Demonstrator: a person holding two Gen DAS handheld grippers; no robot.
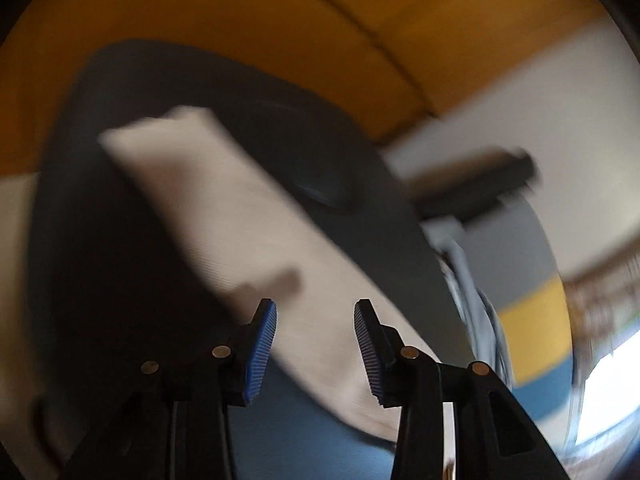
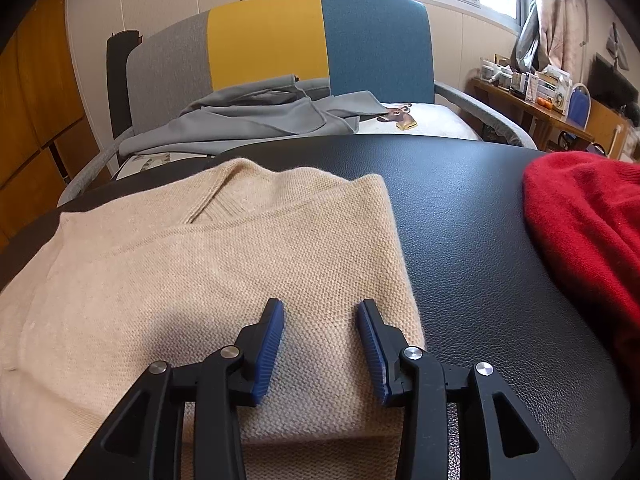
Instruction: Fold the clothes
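The beige sweater (image 2: 192,280) lies folded on the bench (image 2: 472,240), its long axis running leftward from the right gripper (image 2: 320,312), which hovers half-open, empty, over its near right corner. The left gripper (image 1: 315,312), also half-open and empty, looks along it.
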